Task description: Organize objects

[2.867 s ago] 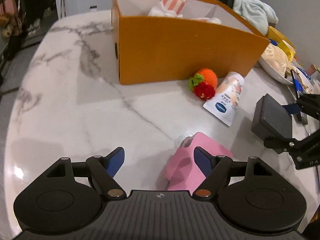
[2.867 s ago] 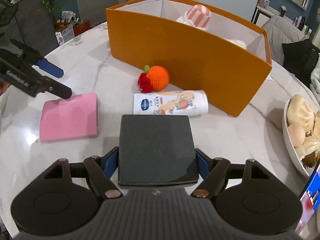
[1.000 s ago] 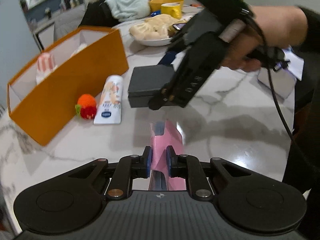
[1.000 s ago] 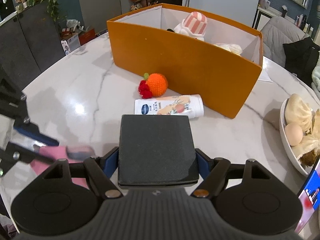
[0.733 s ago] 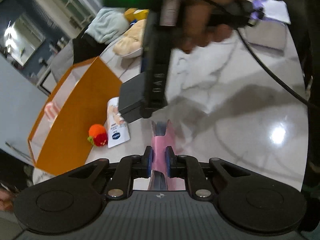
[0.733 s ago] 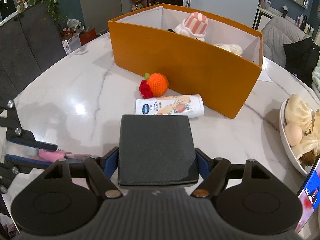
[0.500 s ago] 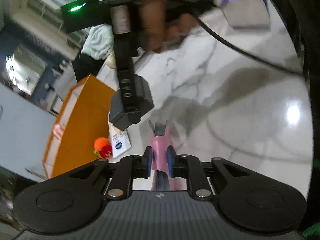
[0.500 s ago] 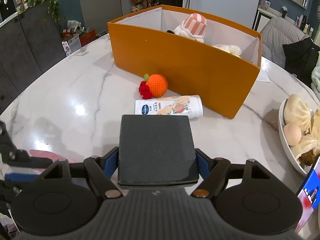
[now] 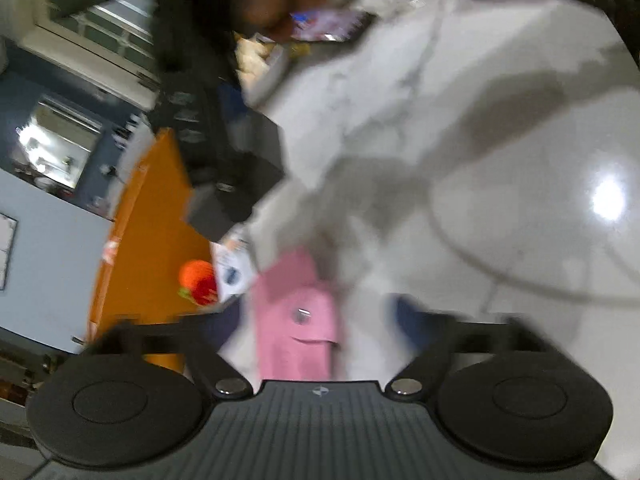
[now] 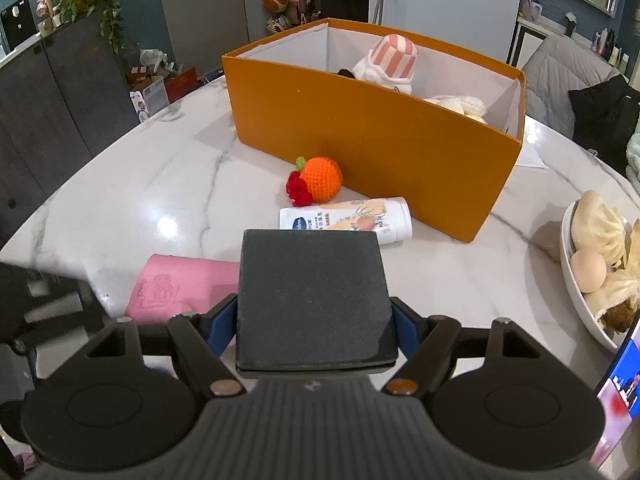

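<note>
White marble with grey veins is carrying everything here: the round table (image 10: 168, 184) is sitting in a room with dark cabinets and a leafy plant (image 10: 92, 4) behind it. Toward the table's far edge an orange box (image 10: 372, 136) is standing with its white inside showing, and a pink-striped plush (image 10: 390, 60) and a cream knitted item (image 10: 460, 105) are lying inside it. Just in front of the box's near wall a crocheted orange with a red flower (image 10: 316, 181) is resting, touching or nearly touching a white tube (image 10: 348, 222) that is lying on its side. At the right edge a white bowl (image 10: 576, 300) is holding buns and an egg.

The right gripper (image 10: 316, 322) is clamping a flat black case (image 10: 314, 300) between its blue pads, holding it level above the marble.

The left gripper (image 9: 316, 320) is standing wide apart with nothing between its fingers, blurred with motion. The pink pouch (image 10: 180, 286) is lying flat on the marble near the front edge, directly below the spread jaws and partly behind the black case in the right wrist view.
</note>
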